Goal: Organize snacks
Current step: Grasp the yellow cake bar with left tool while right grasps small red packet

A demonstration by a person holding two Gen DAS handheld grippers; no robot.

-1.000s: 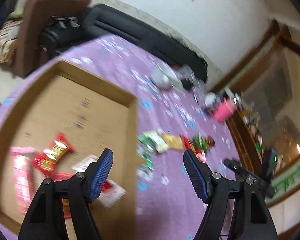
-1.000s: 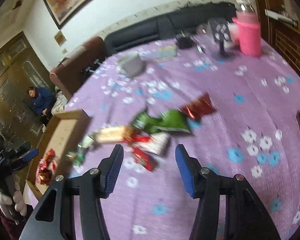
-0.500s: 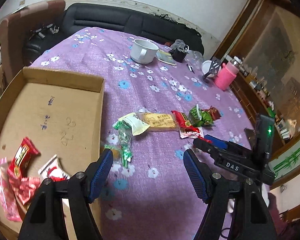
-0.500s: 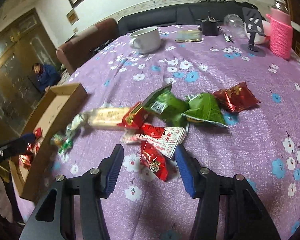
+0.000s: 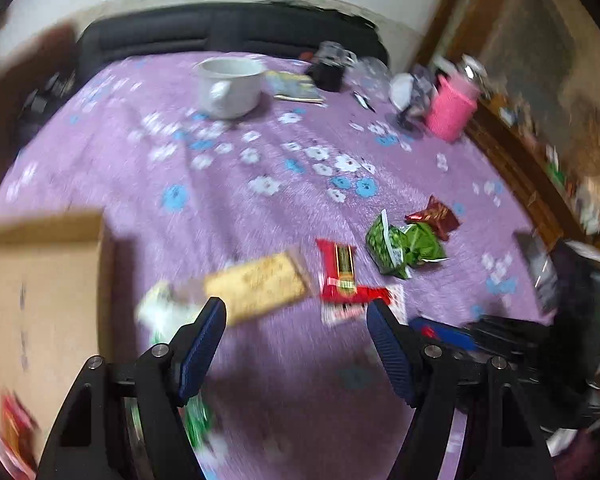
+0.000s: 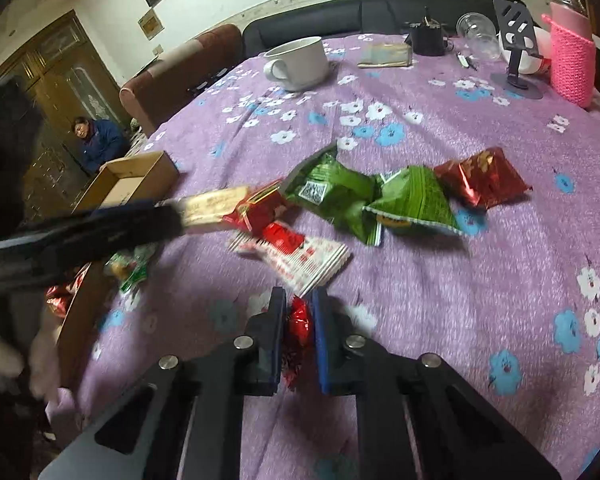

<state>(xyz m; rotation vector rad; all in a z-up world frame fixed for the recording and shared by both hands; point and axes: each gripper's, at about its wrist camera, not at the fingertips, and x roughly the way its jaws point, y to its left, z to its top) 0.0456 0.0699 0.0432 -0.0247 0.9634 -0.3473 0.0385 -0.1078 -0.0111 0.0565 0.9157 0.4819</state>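
My right gripper (image 6: 299, 306) is shut on a small red foil snack (image 6: 299, 326) just above the purple tablecloth. Ahead of it lie a red-and-white packet (image 6: 308, 258), two green packets (image 6: 340, 194), a dark red packet (image 6: 482, 182) and a beige bar (image 6: 214, 208). My left gripper (image 5: 296, 316) is open and empty, low over the beige bar (image 5: 260, 286) and a red packet (image 5: 340, 270). It shows as a dark arm in the right wrist view (image 6: 84, 236). The cardboard box (image 5: 40, 280) stands at the left, with red snacks inside.
A white cup (image 6: 298, 64), a pink-sleeved bottle (image 6: 572, 60), a phone stand (image 6: 516, 52), a clear cup (image 6: 476, 36) and a black pot (image 6: 430, 38) stand at the far side of the table. A dark sofa runs behind. A person (image 6: 96, 140) sits at the left.
My right gripper closed on the small red foil snack that lay between its fingers. My left gripper swung right from the box to over the beige bar.
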